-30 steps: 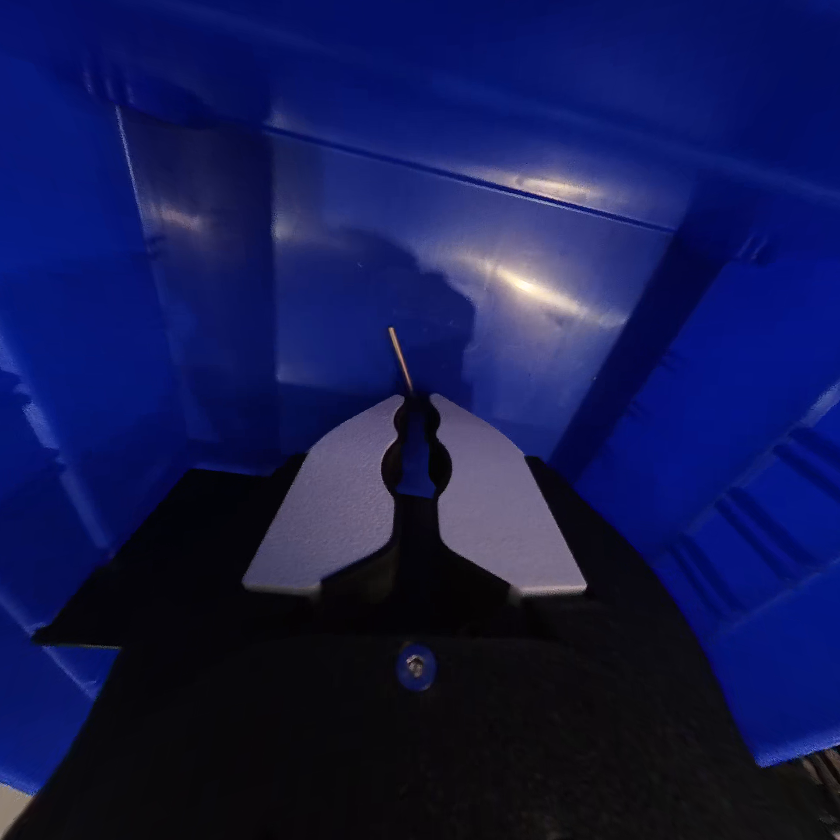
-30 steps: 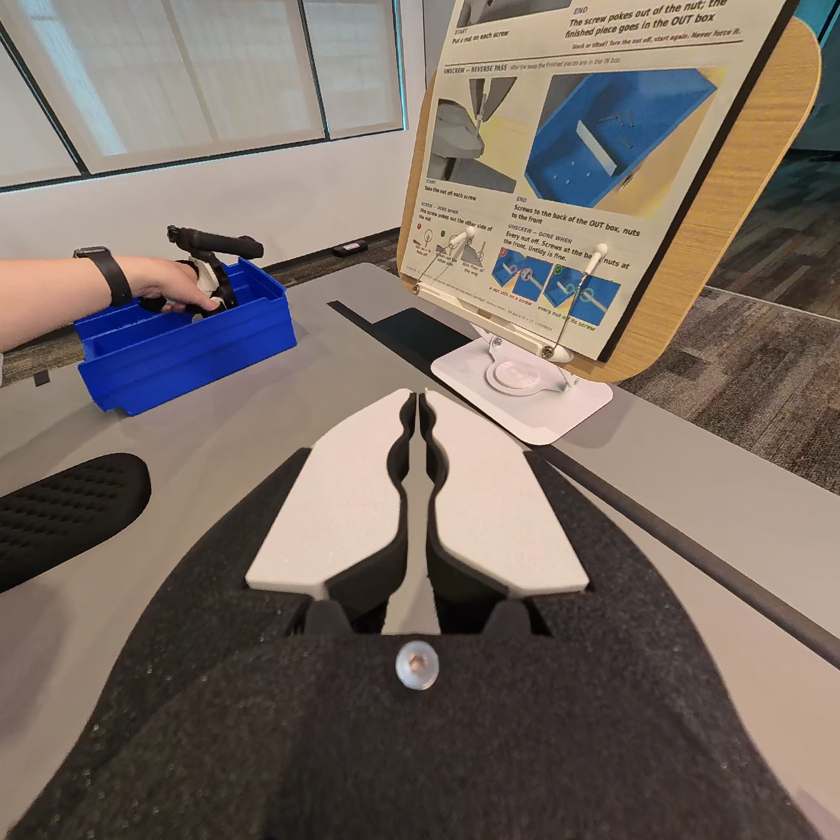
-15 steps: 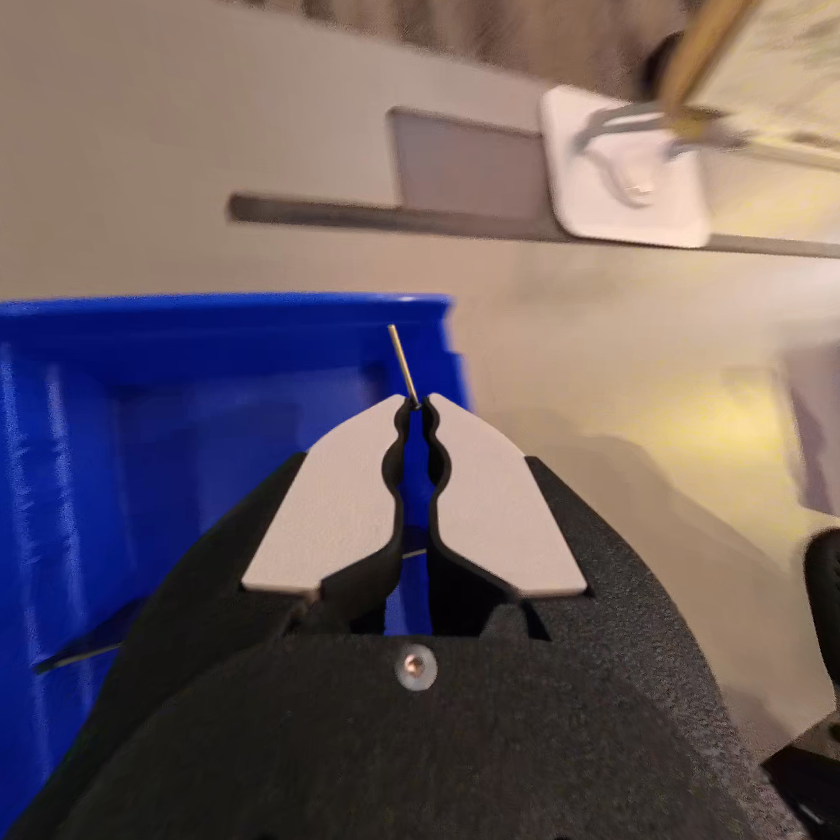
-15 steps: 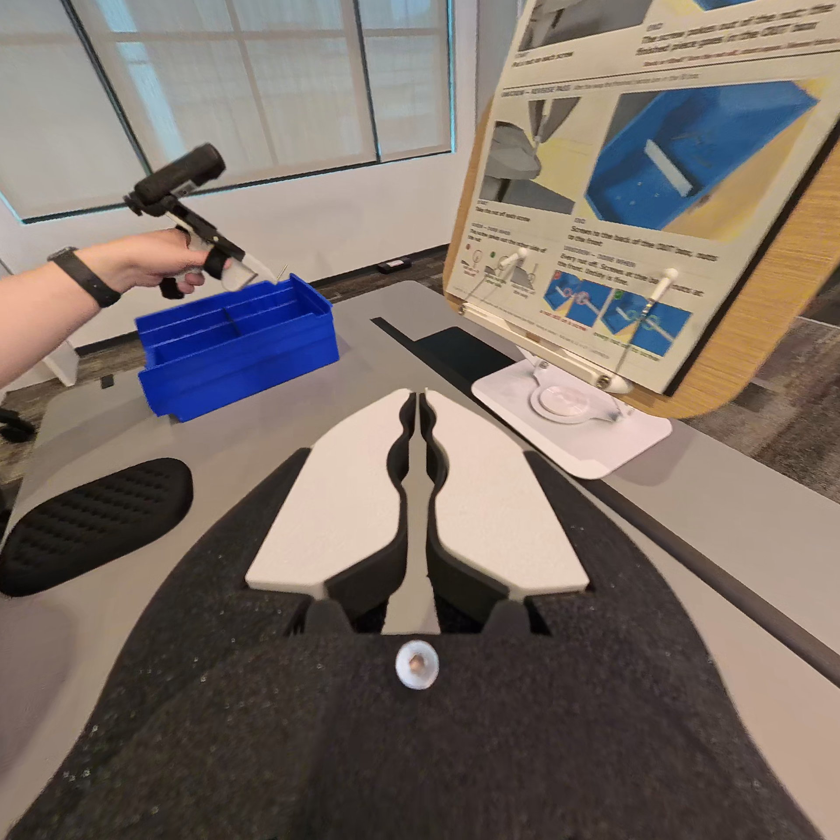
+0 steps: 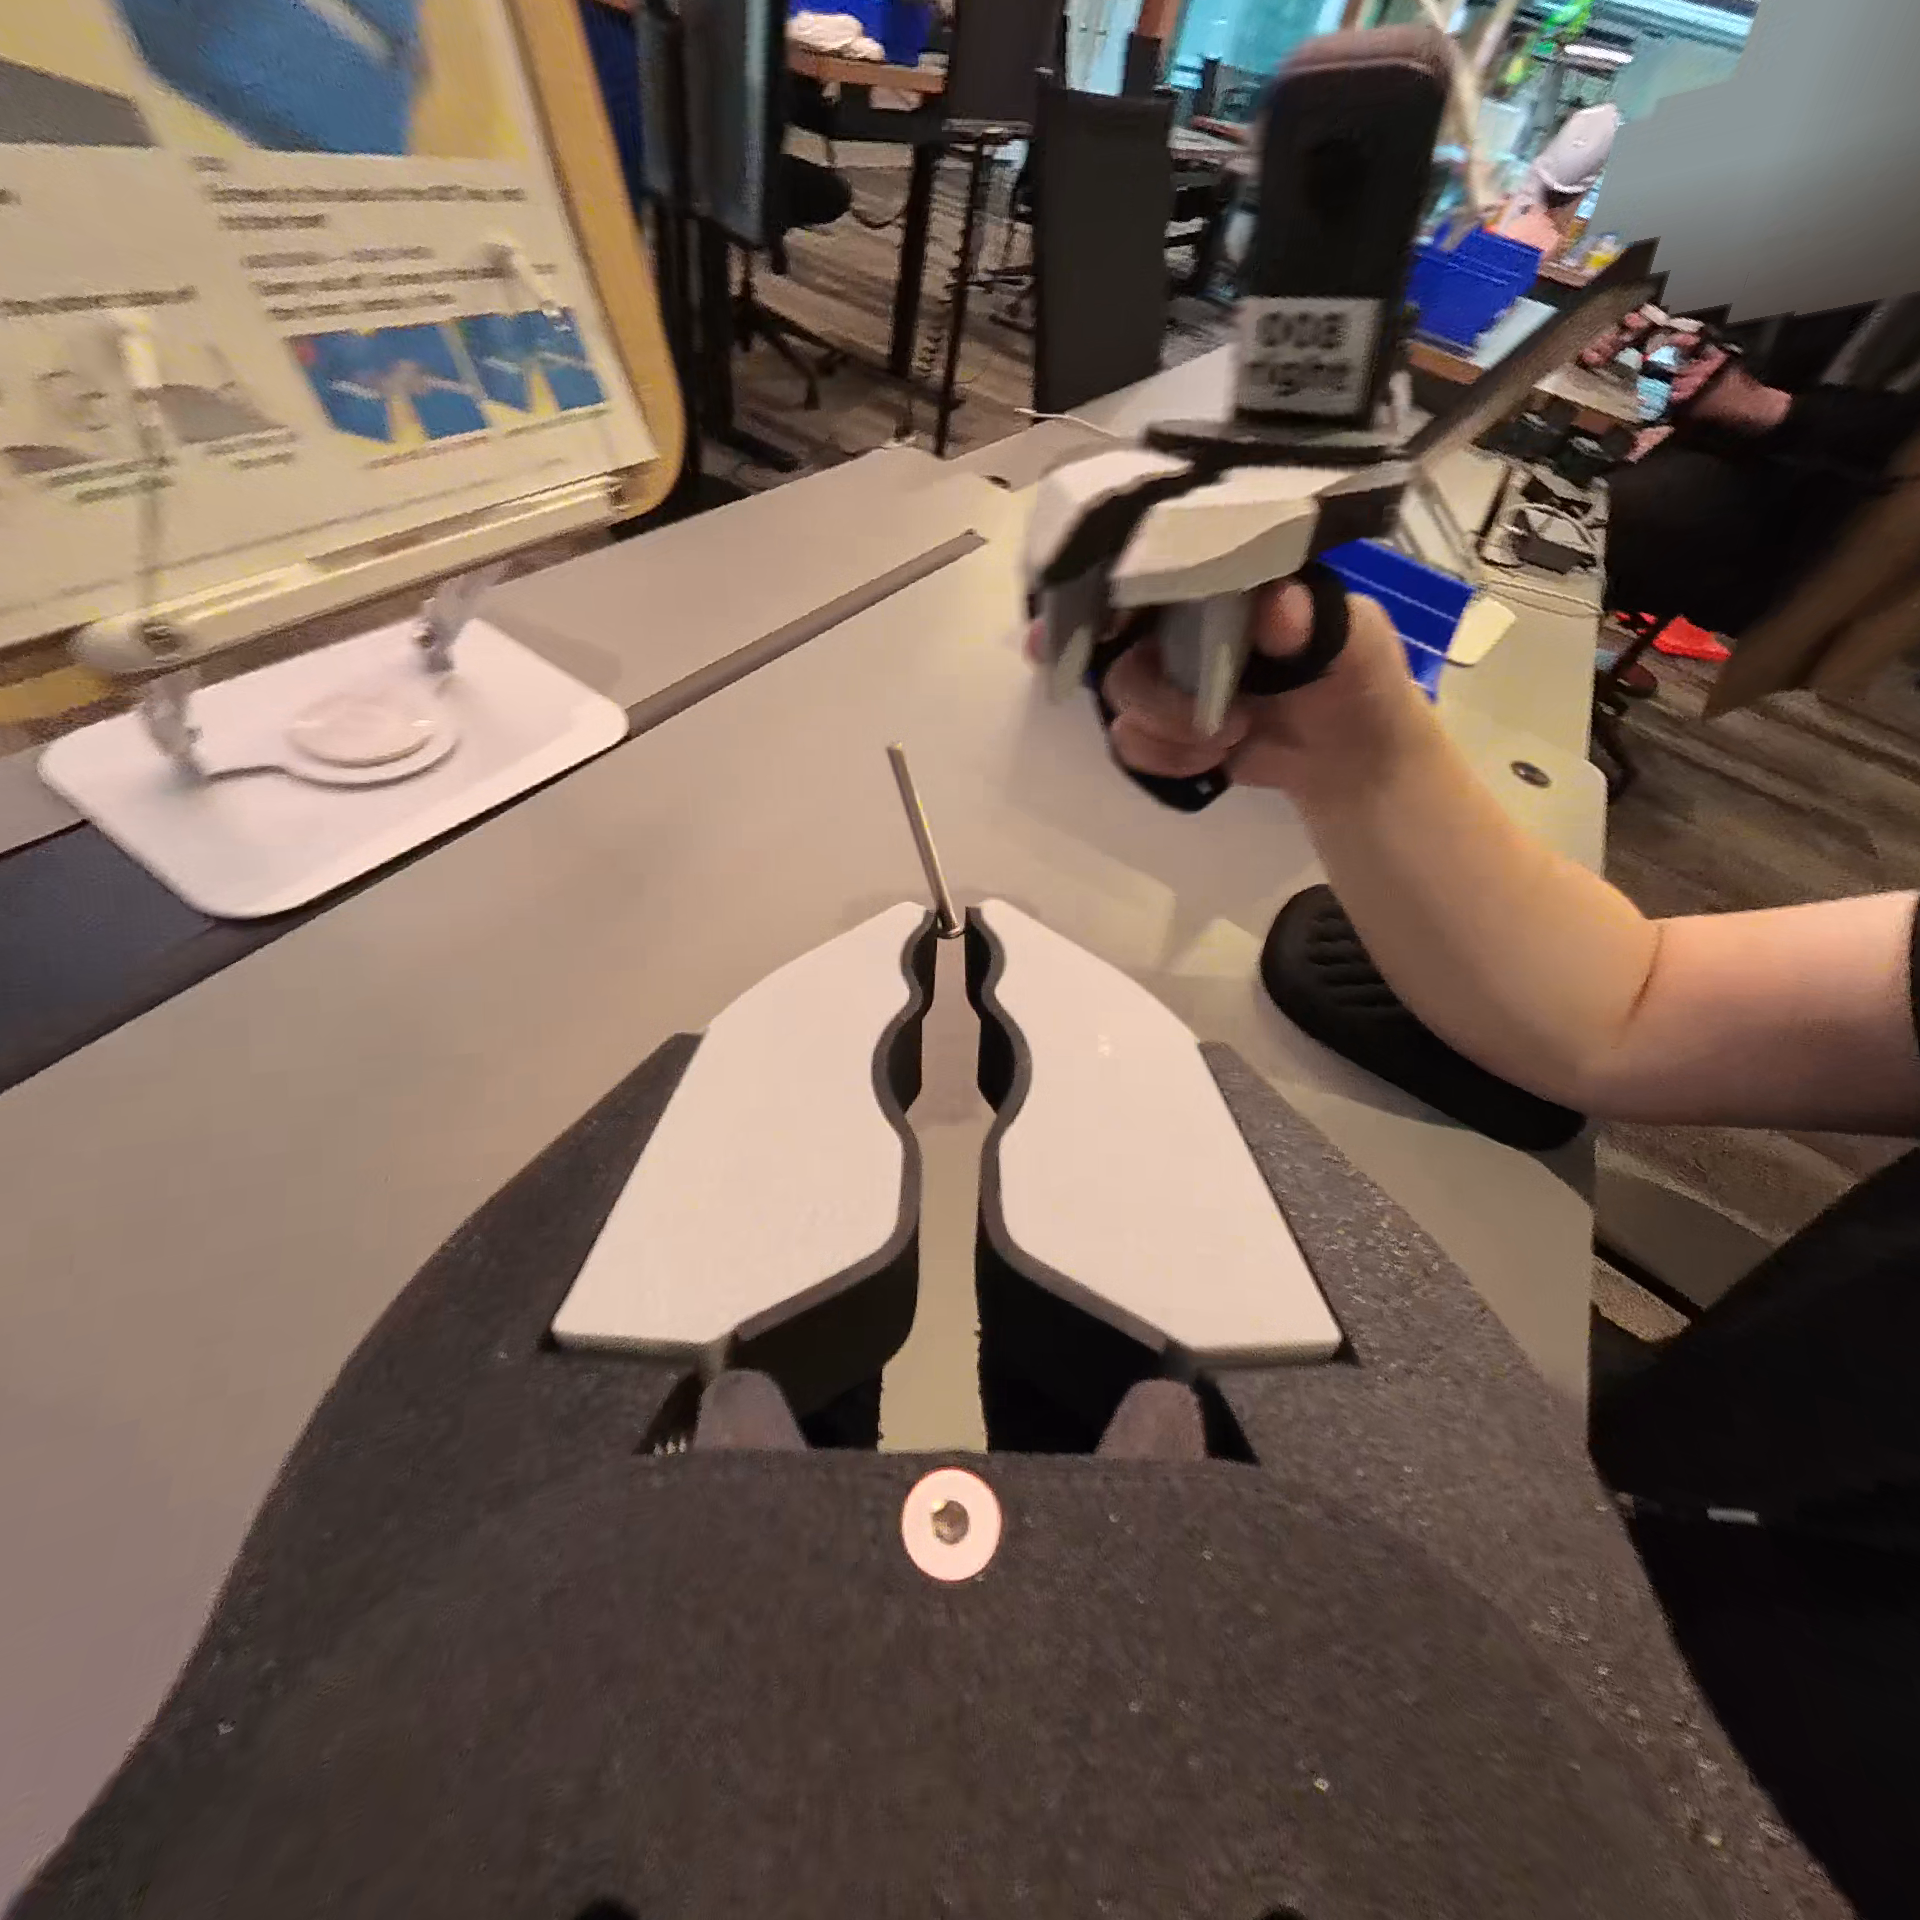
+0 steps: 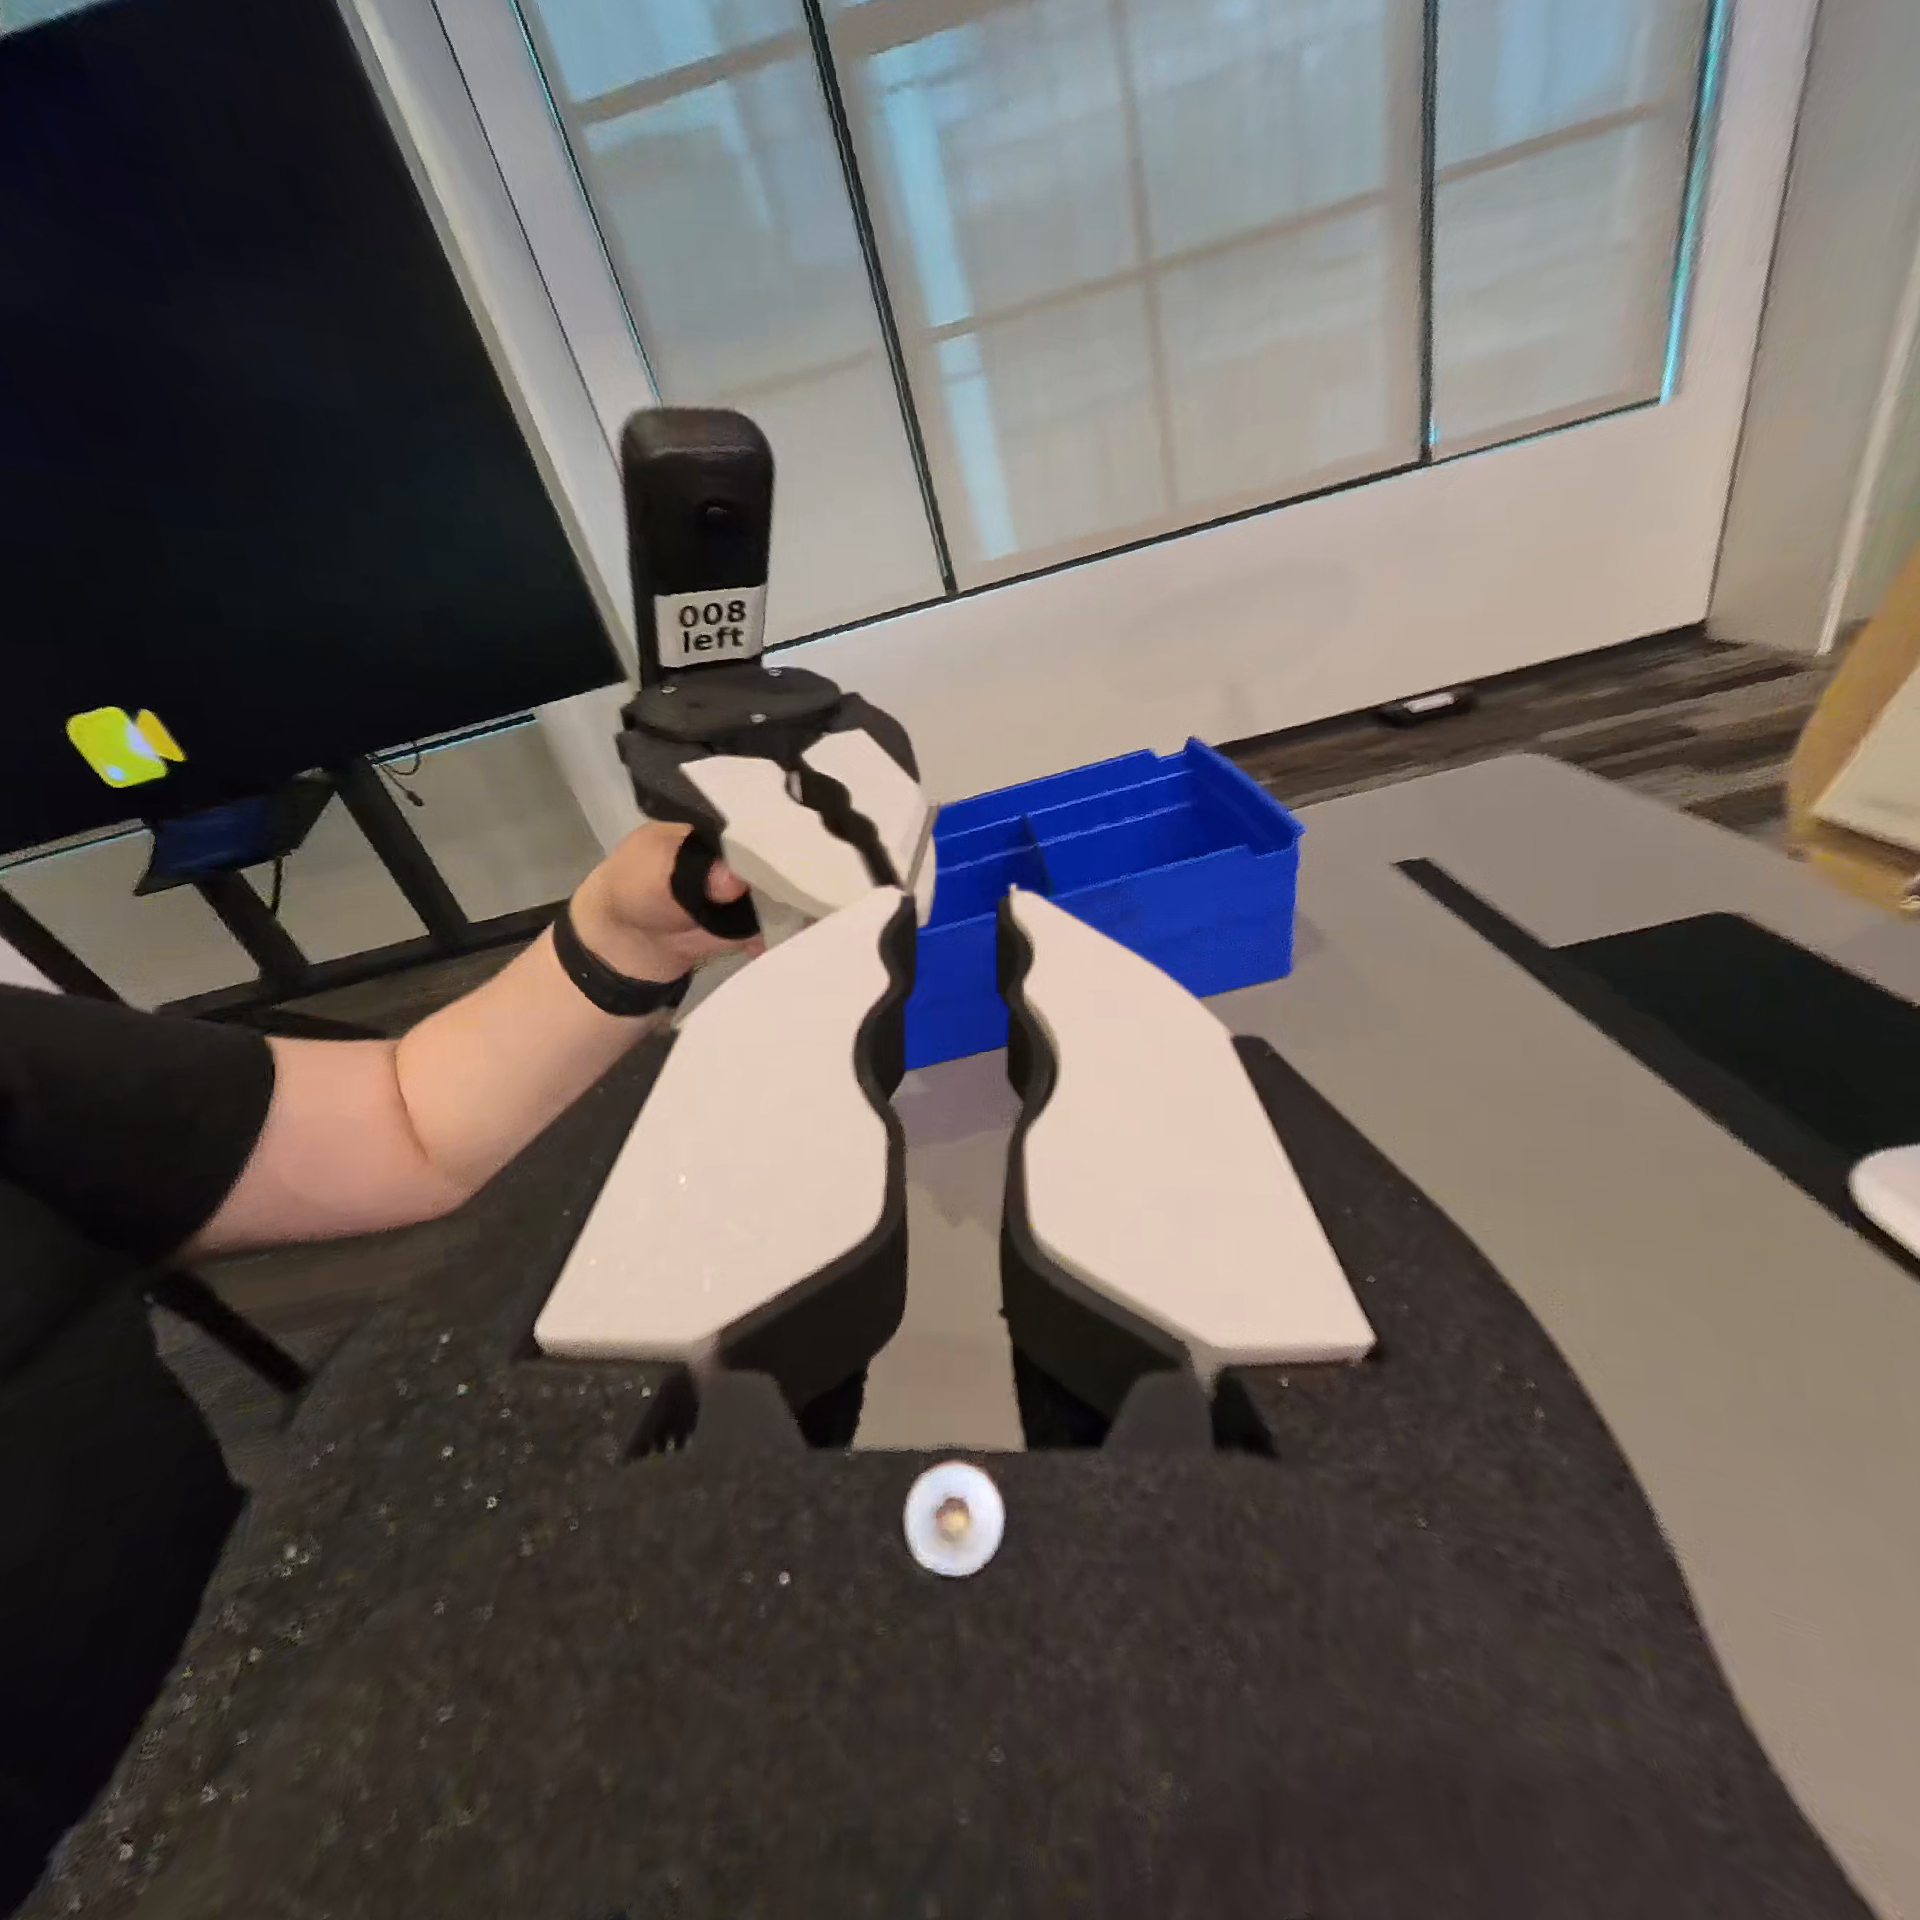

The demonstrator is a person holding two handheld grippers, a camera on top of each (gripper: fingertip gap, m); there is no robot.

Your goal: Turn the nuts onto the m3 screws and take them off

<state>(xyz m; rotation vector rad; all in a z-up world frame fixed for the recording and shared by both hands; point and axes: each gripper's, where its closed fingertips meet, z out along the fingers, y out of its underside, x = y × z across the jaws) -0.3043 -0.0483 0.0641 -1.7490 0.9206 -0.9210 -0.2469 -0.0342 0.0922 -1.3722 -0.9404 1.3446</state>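
Note:
My left gripper [image 5: 948, 914] is shut on the head end of a long thin metal screw [image 5: 920, 836]. The shaft sticks forward and up from the fingertips, above the grey table [image 5: 436, 1039]. My right gripper [image 6: 956, 904] is open by a narrow gap with nothing between its pads. It faces the left gripper [image 6: 899, 873], whose tips with the screw [image 6: 918, 844] sit just beyond my right gripper's left fingertip. In the left wrist view the right gripper [image 5: 1055, 644] hovers ahead and to the right of the screw. A blue divided bin [image 6: 1143, 883] stands behind both.
An instruction sheet on a wooden stand [image 5: 260, 260] with a white base [image 5: 332, 748] stands at the table's far left. A black padded rest [image 5: 1392, 1049] lies under the person's right forearm. A dark screen [image 6: 260, 416] and windows lie behind the bin. Across from one pair of fingers to the other is roughly 8 centimeters.
My left gripper lifted the screw out of the blue bin and swung over the table toward the right gripper. My right gripper turned to face it, and its jaws went from shut to slightly open.

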